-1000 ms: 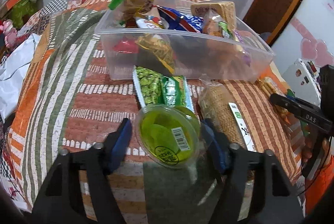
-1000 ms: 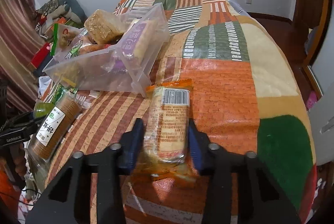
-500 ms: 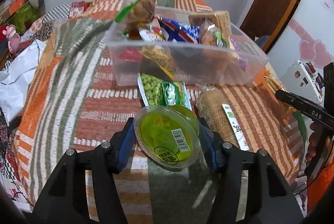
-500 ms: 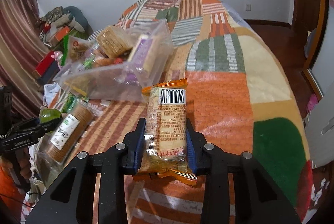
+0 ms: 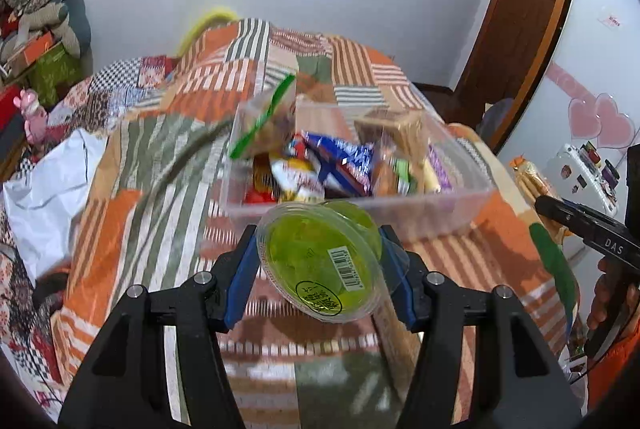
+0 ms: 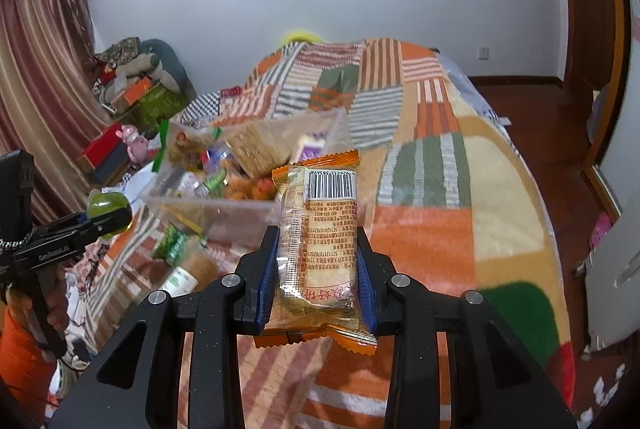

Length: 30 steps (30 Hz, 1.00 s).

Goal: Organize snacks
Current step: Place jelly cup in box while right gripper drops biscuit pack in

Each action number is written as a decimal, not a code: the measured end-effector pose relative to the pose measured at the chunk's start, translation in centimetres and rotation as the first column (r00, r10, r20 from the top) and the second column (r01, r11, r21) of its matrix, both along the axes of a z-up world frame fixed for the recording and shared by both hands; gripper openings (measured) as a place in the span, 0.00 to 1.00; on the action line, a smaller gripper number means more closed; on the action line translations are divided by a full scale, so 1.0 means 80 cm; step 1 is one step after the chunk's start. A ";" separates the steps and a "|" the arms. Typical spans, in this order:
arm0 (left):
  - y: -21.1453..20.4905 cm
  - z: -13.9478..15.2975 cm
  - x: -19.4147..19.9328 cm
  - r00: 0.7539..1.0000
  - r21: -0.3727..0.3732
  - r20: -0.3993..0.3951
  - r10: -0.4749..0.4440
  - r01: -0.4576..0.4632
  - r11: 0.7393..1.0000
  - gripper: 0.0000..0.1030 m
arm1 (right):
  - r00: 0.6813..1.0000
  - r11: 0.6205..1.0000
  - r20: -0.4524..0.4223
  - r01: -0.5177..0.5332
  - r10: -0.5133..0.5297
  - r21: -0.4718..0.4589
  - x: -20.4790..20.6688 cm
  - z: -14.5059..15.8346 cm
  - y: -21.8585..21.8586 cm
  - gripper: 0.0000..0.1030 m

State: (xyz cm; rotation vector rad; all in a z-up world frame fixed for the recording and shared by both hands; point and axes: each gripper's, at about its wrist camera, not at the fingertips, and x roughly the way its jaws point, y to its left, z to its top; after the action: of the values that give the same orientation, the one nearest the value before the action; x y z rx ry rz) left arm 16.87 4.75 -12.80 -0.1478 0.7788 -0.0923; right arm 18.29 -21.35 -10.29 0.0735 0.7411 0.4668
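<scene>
My left gripper (image 5: 320, 261) is shut on a round green jelly cup (image 5: 320, 261) and holds it in the air in front of the clear plastic bin (image 5: 460, 205), which holds several snack packs. My right gripper (image 6: 318, 253) is shut on an orange-edged biscuit pack (image 6: 320, 241) and holds it above the bed, just right of the bin (image 6: 224, 213). The left gripper with the green cup (image 6: 110, 207) shows at the left of the right wrist view.
The bin stands on a patchwork blanket (image 6: 432, 229) on a bed. A green pea pack (image 6: 172, 241) and a brown cracker pack (image 6: 192, 269) lie in front of the bin. Clutter and boxes (image 6: 136, 97) sit at the far left by a curtain.
Both grippers closed on their snacks and lifted them off the blanket. The green cup and the biscuit pack are now raised toward the bin.
</scene>
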 end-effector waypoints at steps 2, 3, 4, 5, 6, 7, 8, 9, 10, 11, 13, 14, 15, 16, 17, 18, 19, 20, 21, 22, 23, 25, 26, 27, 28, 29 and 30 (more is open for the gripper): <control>0.000 0.005 0.005 1.000 0.000 0.013 0.000 0.000 1.000 0.56 | 1.000 1.000 0.015 -0.004 0.004 0.007 0.005 0.005 0.005 0.30; -0.001 0.008 0.006 1.000 -0.002 0.021 0.001 -0.001 1.000 0.56 | 1.000 1.000 0.020 -0.006 0.006 0.009 0.007 0.007 0.007 0.30; -0.001 0.009 0.009 1.000 -0.004 0.025 0.000 0.000 1.000 0.56 | 1.000 1.000 0.025 -0.007 0.007 0.013 0.010 0.009 0.010 0.30; -0.001 0.011 0.012 1.000 -0.005 0.028 0.001 -0.001 1.000 0.56 | 1.000 1.000 0.029 -0.009 0.008 0.018 0.012 0.010 0.012 0.30; 0.001 0.011 0.015 1.000 -0.005 0.029 0.004 -0.004 1.000 0.56 | 0.999 1.000 0.033 -0.011 0.011 0.024 0.015 0.011 0.015 0.30; 0.002 0.011 0.019 1.000 -0.006 0.030 0.006 -0.006 1.000 0.56 | 0.999 0.999 0.036 -0.013 0.012 0.029 0.019 0.011 0.018 0.30; 0.003 0.010 0.022 1.000 -0.007 0.029 0.008 -0.008 1.000 0.56 | 0.999 0.999 0.037 -0.017 0.016 0.035 0.023 0.012 0.022 0.30; 0.005 0.010 0.027 1.000 -0.009 0.028 0.012 -0.012 1.000 0.56 | 0.999 0.999 0.037 -0.020 0.018 0.038 0.025 0.012 0.024 0.30; 0.007 0.008 0.030 1.000 -0.010 0.028 0.015 -0.015 1.000 0.56 | 0.999 0.999 0.039 -0.022 0.020 0.044 0.029 0.012 0.027 0.30; 0.009 0.008 0.035 0.999 -0.011 0.027 0.019 -0.019 1.000 0.56 | 0.999 0.999 0.037 -0.023 0.021 0.046 0.033 0.011 0.030 0.30; 0.012 0.006 0.042 0.999 -0.013 0.026 0.024 -0.024 1.000 0.56 | 0.999 0.998 0.035 -0.026 0.024 0.051 0.040 0.010 0.035 0.30; 0.013 0.005 0.046 0.999 -0.013 0.024 0.028 -0.027 1.000 0.56 | 0.999 0.998 0.032 -0.026 0.024 0.055 0.045 0.009 0.038 0.30; 0.015 0.003 0.051 0.999 -0.015 0.021 0.032 -0.031 0.999 0.56 | 0.999 0.998 0.030 -0.026 0.025 0.059 0.048 0.009 0.038 0.30; 0.016 0.001 0.054 0.999 -0.015 0.019 0.033 -0.033 0.999 0.56 | 0.999 0.998 0.029 -0.025 0.023 0.060 0.052 0.009 0.039 0.30; 0.017 -0.001 0.058 0.999 -0.015 0.014 0.036 -0.036 0.999 0.56 | 0.999 0.998 0.027 -0.024 0.023 0.059 0.056 0.008 0.041 0.30; 0.018 -0.002 0.061 0.999 -0.015 0.012 0.037 -0.037 0.999 0.56 | 0.999 0.998 0.026 -0.025 0.024 0.055 0.060 0.007 0.044 0.30; 0.019 -0.006 0.066 0.999 -0.015 0.006 0.040 -0.040 0.999 0.56 | 0.999 0.998 0.027 -0.025 0.024 0.051 0.062 0.007 0.046 0.30; 0.019 -0.007 0.069 0.999 -0.015 0.003 0.041 -0.040 0.999 0.56 | 0.999 0.999 0.027 -0.025 0.024 0.044 0.065 0.006 0.047 0.30; 0.021 -0.010 0.074 0.999 -0.017 0.000 0.040 -0.040 0.999 0.56 | 0.999 0.999 0.026 -0.026 0.025 0.036 0.070 0.004 0.049 0.30; 0.021 -0.011 0.076 0.999 -0.016 -0.002 0.040 -0.040 0.999 0.56 | 0.999 0.999 0.026 -0.027 0.026 0.032 0.072 0.003 0.050 0.30; 0.022 -0.013 0.079 0.999 -0.013 -0.002 0.041 -0.041 0.999 0.56 | 0.999 0.999 0.024 -0.028 0.027 0.026 0.075 0.002 0.052 0.30; 0.023 -0.015 0.083 0.999 -0.010 -0.003 0.044 -0.044 0.999 0.56 | 0.999 1.000 0.022 -0.028 0.028 0.014 0.081 0.000 0.056 0.30; 0.025 -0.016 0.085 0.999 -0.010 -0.005 0.046 -0.046 0.999 0.56 | 0.999 1.000 0.020 -0.029 0.029 0.010 0.084 -0.001 0.057 0.30; 0.026 -0.018 0.088 0.999 -0.011 -0.010 0.047 -0.047 0.999 0.56 | 0.999 0.999 0.016 -0.031 0.031 0.008 0.088 -0.003 0.058 0.30; 0.027 -0.019 0.090 0.999 -0.012 -0.012 0.048 -0.048 0.999 0.56 | 0.999 0.999 0.012 -0.032 0.032 0.006 0.091 -0.005 0.061 0.30; 0.028 -0.021 0.094 0.999 -0.012 -0.016 0.049 -0.049 0.999 0.56 | 0.999 0.999 0.008 -0.033 0.033 0.005 0.092 -0.006 0.063 0.30; 0.029 -0.023 0.096 0.999 -0.011 -0.019 0.050 -0.050 0.999 0.56 | 0.999 0.999 0.000 -0.035 0.035 0.008 0.096 -0.009 0.065 0.30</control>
State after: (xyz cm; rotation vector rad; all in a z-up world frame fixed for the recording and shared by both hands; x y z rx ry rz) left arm 24.54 7.04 -14.64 -0.1791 0.7926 -0.0485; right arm 25.97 -16.17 -11.00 0.0683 0.7417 0.5030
